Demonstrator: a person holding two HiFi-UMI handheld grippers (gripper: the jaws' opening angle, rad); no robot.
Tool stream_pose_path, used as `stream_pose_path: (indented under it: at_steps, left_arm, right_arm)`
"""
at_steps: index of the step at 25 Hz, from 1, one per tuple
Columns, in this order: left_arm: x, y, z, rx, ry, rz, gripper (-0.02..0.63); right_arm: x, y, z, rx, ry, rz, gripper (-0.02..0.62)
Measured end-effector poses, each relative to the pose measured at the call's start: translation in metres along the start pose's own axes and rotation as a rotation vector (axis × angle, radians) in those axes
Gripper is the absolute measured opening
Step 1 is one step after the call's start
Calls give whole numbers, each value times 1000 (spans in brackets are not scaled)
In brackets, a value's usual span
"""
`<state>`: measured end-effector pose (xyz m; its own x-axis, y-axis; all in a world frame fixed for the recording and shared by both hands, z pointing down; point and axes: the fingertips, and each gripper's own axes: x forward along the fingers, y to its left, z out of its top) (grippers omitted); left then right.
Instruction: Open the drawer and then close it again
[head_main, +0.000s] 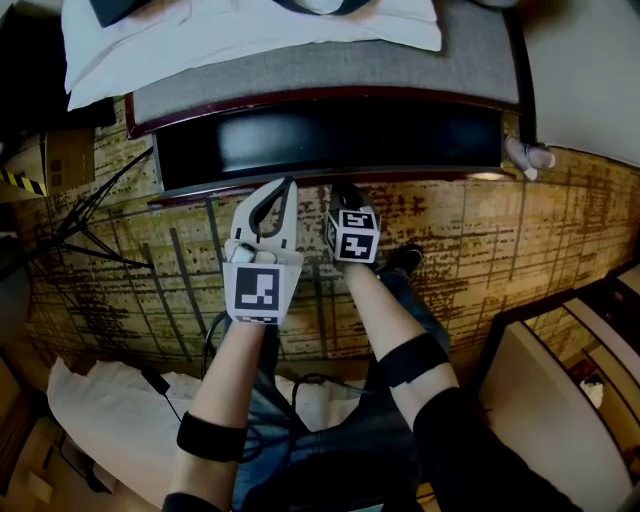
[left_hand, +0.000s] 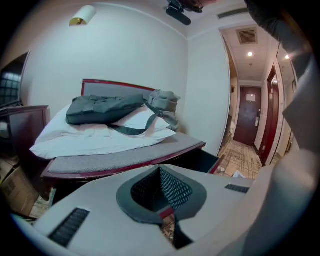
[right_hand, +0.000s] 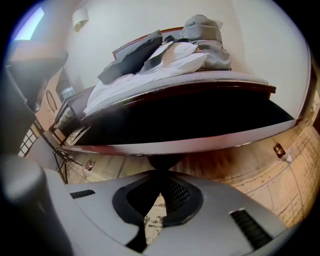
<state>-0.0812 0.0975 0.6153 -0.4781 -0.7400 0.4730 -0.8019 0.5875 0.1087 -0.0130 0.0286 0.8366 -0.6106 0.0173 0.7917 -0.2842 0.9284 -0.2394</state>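
The bed's drawer (head_main: 330, 140) stands pulled out from under the grey mattress edge, its inside dark. Its pale front rim (right_hand: 190, 145) crosses the right gripper view. My right gripper (head_main: 345, 192) is shut, its tips (right_hand: 160, 172) just under that rim at a dark rounded shape (right_hand: 162, 161); I cannot tell whether they touch it. My left gripper (head_main: 285, 185) is shut beside it on the left, level with the drawer front and holding nothing. In the left gripper view the shut jaws (left_hand: 160, 170) point at the bed, and the open drawer (left_hand: 210, 162) shows to the right.
A grey-green bag (left_hand: 115, 107) lies on white pillows on the bed. Cables and a tripod (head_main: 90, 220) spread on the patterned carpet at left, near a cardboard box (head_main: 65, 155). White slippers (head_main: 530, 155) lie at the drawer's right end. Light furniture (head_main: 560, 400) stands at right.
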Motion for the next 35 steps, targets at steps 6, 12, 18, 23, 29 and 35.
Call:
stream_pose_path:
  at_steps: [6,12,18,23,29,35]
  left_arm:
    - [7,13,-1,1,-5,12,0]
    - [13,27,0,-5,-22,27,0]
    - [13,37,-4,-18,-30,47,0]
    - [14,47,-9,-14,-33,53,0]
    - [11,44,-12,-9,-29,48,0]
    - [0,50,-5,-16,-28,64,0]
  right_arm:
    - [20,-4,31,-3,-43,0,0]
    - [39,-4,70,17,-91,-7,0]
    - [60,-9,101,0,-133,-11,0]
    - [80,-10,130,-9,-152,-16,0]
    - [88,-16,138,-11,-167,-35,0]
    - [89,-13,139,-42,-116,23,0]
